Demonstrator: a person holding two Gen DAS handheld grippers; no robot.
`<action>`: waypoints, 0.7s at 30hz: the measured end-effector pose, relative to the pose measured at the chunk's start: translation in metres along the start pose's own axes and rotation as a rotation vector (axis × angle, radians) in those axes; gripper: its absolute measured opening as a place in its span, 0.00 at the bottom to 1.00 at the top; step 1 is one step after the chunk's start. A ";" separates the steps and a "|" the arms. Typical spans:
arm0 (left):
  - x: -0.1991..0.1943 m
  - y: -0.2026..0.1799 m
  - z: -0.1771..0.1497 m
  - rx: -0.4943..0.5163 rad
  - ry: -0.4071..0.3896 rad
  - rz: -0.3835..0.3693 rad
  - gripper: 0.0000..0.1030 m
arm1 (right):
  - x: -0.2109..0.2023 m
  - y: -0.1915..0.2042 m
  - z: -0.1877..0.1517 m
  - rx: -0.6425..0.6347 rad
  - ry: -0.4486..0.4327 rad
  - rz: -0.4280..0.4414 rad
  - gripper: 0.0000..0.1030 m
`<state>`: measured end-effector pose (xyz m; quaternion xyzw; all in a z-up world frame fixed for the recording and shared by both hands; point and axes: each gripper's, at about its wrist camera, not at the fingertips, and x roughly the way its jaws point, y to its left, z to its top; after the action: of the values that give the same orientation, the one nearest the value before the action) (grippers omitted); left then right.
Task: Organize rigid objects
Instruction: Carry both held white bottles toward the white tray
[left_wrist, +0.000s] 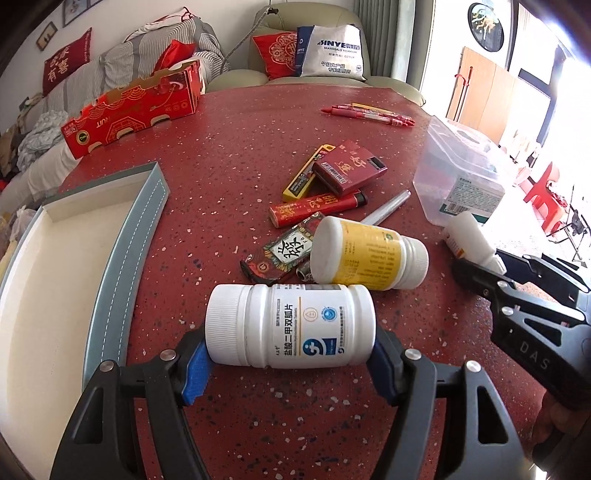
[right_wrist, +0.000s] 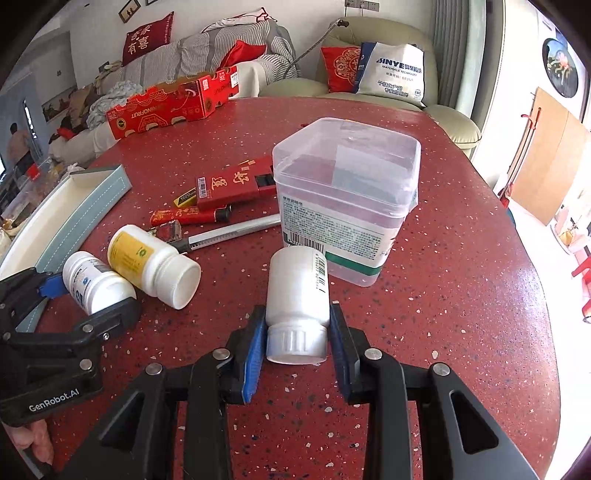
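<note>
Bottles (left_wrist: 290, 325) on speckled red table (left_wrist: 221, 155) (sofa (left_wrist: 110, 62) behind)

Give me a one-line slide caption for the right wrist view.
Right claw clamps a lying white bottle beside the clear plastic container on the red table.

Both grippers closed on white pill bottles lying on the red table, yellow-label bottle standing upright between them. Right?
Not quite. The yellow-label bottle is lying on its side, not upright; the left wrist view shows it. The rest holds: the left gripper grips one white pill bottle and the right gripper grips the other white bottle, both lying on the red table.
</note>
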<state>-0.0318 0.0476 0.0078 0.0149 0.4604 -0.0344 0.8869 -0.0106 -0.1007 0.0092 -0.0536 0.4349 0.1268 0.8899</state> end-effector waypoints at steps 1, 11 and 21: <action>0.001 0.000 0.002 0.003 0.007 -0.001 0.71 | 0.000 0.000 0.000 0.000 0.000 0.000 0.33; 0.014 0.006 0.025 -0.039 0.051 -0.027 0.71 | 0.001 0.000 0.000 -0.004 0.001 -0.004 0.33; 0.014 0.000 0.017 -0.010 -0.034 0.032 0.71 | 0.001 0.002 0.000 -0.013 0.003 -0.017 0.33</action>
<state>-0.0096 0.0458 0.0060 0.0175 0.4449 -0.0181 0.8952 -0.0103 -0.0983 0.0085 -0.0636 0.4350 0.1218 0.8899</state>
